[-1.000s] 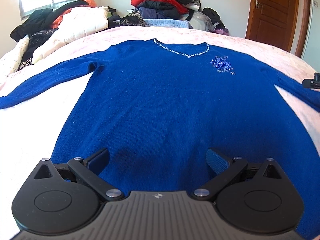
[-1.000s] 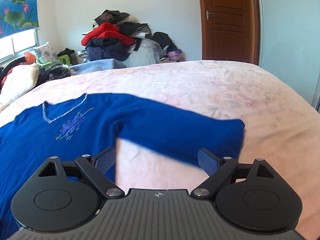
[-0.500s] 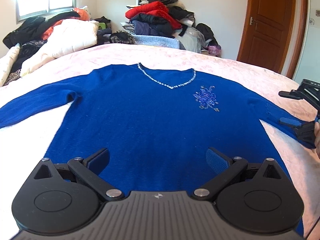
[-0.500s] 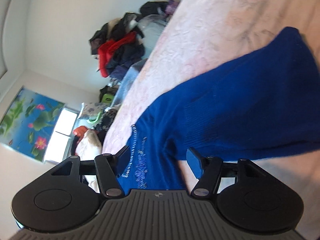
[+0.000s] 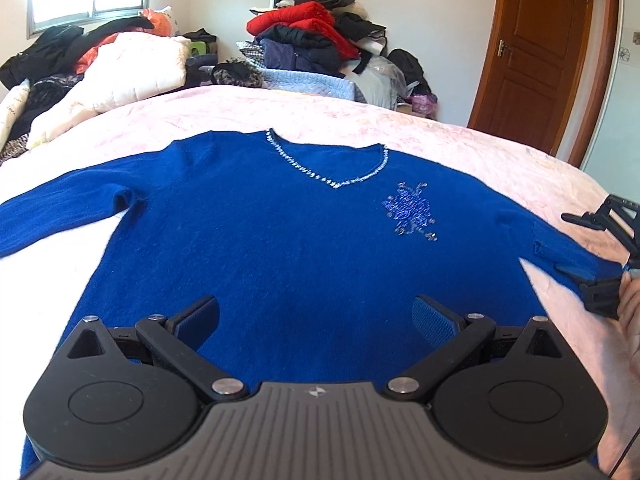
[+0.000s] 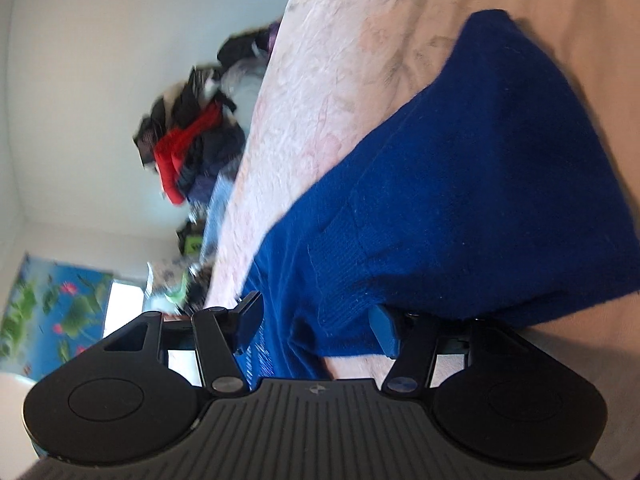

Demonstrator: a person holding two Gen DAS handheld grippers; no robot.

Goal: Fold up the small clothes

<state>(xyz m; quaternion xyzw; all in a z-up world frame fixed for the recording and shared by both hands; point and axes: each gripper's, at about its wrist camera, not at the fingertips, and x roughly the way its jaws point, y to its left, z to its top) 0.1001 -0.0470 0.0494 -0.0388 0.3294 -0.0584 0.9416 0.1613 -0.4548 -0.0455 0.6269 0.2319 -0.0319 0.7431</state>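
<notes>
A blue V-neck sweater point(image 5: 288, 248) with a beaded neckline lies flat, front up, on the pink bedspread point(image 5: 460, 148). My left gripper point(image 5: 316, 320) is open and empty, hovering above the sweater's lower hem. My right gripper point(image 6: 316, 322) is rolled on its side, open, with its jaws around the sweater's right sleeve point(image 6: 460, 200) near the armpit; the cloth lies between the pads, not pinched. The right gripper also shows at the right edge of the left wrist view point(image 5: 600, 256), at the sleeve.
Piles of clothes point(image 5: 316, 44) and a cream duvet point(image 5: 132, 76) lie at the bed's far side. A wooden door point(image 5: 536, 52) stands at the back right. The left sleeve point(image 5: 52, 212) stretches out to the left.
The right gripper has rolled further onto its side and moved in over the right sleeve, jaws narrowing. The left gripper has drawn back and tilted, showing more of the sweater.
</notes>
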